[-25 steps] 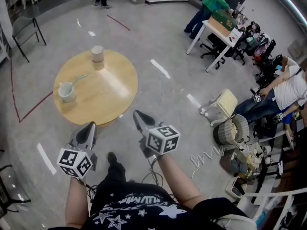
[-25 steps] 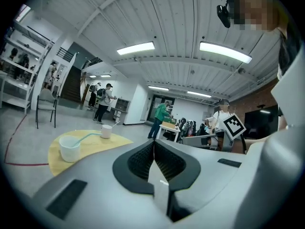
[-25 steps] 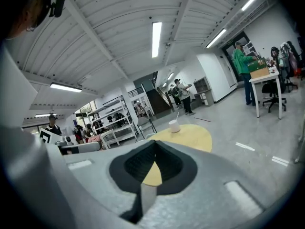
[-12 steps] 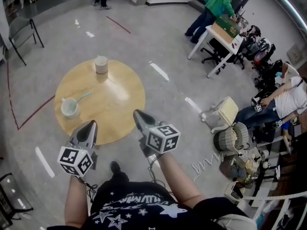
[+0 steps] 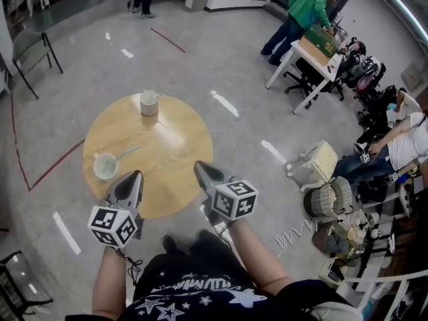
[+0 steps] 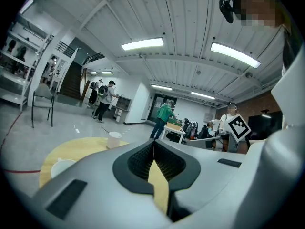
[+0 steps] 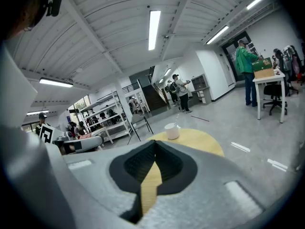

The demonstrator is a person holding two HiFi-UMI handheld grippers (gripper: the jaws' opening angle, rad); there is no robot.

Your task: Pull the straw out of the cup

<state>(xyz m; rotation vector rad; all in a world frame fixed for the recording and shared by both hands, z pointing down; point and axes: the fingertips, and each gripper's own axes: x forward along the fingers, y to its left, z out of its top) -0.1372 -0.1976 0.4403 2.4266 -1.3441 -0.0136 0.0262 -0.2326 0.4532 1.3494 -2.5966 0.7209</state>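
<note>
A round wooden table (image 5: 167,159) stands on the grey floor ahead of me. At its far edge is a pale paper cup (image 5: 149,103) with a thin straw (image 5: 162,93) sticking out; the cup also shows in the left gripper view (image 6: 114,140) and in the right gripper view (image 7: 171,131). A white bowl-like cup (image 5: 105,166) with a pale green stick (image 5: 127,152) leaning out sits at the table's left. My left gripper (image 5: 136,174) and right gripper (image 5: 198,166) hover over the near edge, both shut and holding nothing, well short of both cups.
A metal chair (image 5: 30,45) stands far left. A white desk (image 5: 304,55) with a person in green is at the back right. A seated person (image 5: 408,136), a fan (image 5: 328,196) and a coiled cable (image 5: 294,229) crowd the right side. Red tape (image 5: 50,166) marks the floor.
The table has drawn closer in the head view and both grippers now reach over its near edge. Jaws stayed shut.
</note>
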